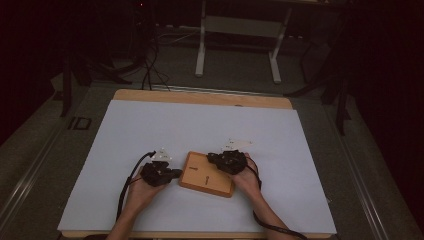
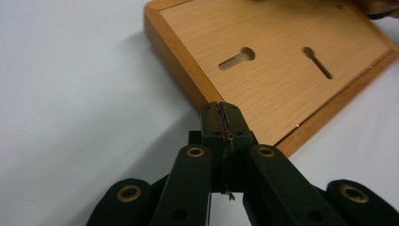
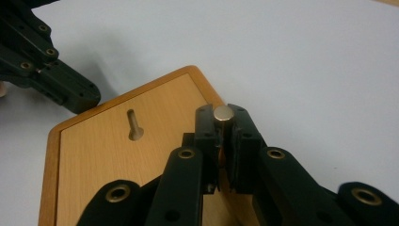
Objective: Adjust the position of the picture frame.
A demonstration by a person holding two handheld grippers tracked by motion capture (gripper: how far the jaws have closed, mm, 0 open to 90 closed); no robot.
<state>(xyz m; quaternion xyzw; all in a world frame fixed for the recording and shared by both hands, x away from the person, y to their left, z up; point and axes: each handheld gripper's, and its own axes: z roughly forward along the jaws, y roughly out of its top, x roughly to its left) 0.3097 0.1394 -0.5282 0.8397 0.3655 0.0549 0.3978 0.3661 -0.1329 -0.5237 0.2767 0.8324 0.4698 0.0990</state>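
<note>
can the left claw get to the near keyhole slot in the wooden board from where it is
Probably yes: the left claw sits shut at the wooden board's edge, with bare wood between it and the slot.

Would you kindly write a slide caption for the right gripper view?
Right gripper shut on a small metal peg above a wooden board with a keyhole slot.

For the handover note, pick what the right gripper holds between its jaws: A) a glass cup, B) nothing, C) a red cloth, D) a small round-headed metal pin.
D: the right gripper is shut on a small round-headed metal pin above the flat wooden board.
</note>
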